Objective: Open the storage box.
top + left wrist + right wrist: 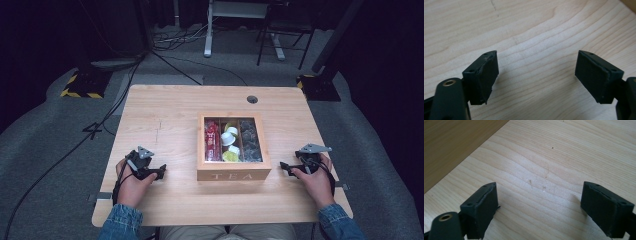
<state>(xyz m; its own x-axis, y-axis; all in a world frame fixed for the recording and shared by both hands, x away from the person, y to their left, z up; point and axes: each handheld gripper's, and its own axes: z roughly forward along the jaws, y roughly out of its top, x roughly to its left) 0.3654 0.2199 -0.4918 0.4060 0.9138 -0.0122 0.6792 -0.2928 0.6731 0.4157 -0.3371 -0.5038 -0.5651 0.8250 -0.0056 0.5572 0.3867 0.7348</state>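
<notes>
Two open tools flank a tea box on the surface

Nearest the person, the left tool (161,173) lies left of the wooden tea box (233,175), the right tool (286,167) right of it, each with jaws spread over bare surface (165,120), gripping nothing. Farther, through the box's lid: red packets (212,140), white pods (230,137), dark pieces (249,140).

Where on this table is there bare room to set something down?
Bare: the table left of the tea box, the back strip by the cable hole, and the front edge between the hands. Crowded: inside the box's compartments.
</notes>
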